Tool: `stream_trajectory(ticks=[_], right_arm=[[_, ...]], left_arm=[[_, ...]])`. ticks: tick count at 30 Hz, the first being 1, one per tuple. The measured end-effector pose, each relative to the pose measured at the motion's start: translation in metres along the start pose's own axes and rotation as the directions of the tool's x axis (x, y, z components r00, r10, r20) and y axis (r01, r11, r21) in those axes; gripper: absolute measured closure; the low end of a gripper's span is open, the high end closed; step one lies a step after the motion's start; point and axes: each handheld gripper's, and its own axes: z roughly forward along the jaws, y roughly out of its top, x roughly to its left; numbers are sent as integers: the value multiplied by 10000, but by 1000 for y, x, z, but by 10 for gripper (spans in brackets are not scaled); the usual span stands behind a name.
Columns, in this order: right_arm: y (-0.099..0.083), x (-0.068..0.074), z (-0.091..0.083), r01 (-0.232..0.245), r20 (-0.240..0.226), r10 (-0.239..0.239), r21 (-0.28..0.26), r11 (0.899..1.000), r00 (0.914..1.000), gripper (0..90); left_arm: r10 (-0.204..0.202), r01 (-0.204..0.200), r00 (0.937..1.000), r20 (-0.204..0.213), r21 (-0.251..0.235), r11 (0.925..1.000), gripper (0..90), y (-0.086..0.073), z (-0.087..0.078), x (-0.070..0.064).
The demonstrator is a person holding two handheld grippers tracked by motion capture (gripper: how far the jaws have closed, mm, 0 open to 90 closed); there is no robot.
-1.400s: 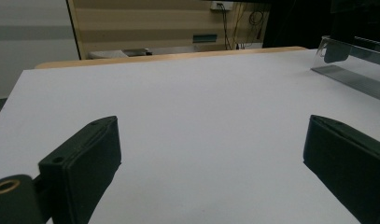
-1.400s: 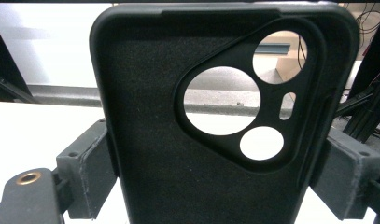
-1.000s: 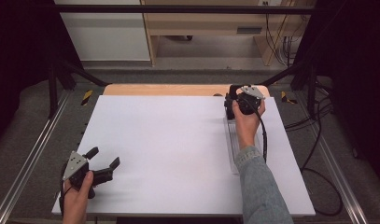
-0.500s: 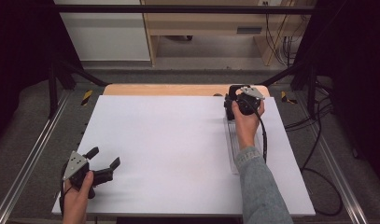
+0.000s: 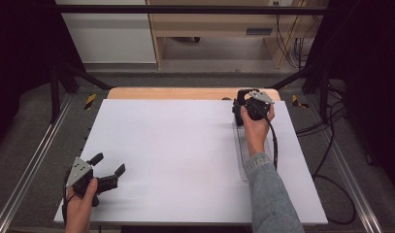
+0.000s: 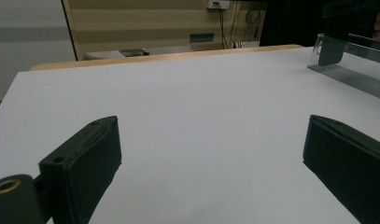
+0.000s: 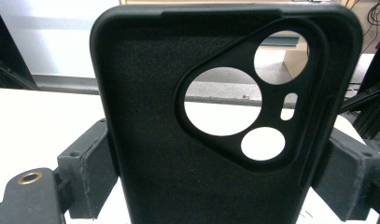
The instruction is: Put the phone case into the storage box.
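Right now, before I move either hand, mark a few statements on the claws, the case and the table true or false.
1. The right claw is shut on a black phone case. True.
2. The left claw grips the case too. False: it is open, with nothing between its jaws.
3. The case stands upright with its camera cutouts at the top. True.
4. The left claw is at the table's far edge. False: in the high view it sits near the front left corner of the white table.
5. A clear stand sits on the table's right side. True.
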Motion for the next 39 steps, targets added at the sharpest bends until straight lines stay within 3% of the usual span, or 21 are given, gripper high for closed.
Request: stream_trajectory(ticks=[39], right_arm=[[-5,-1,1,129,63,-131,290,9995,9999,101]], left_arm=[[42,-44,9998,190,114,9999,47,-1,2,-3]])
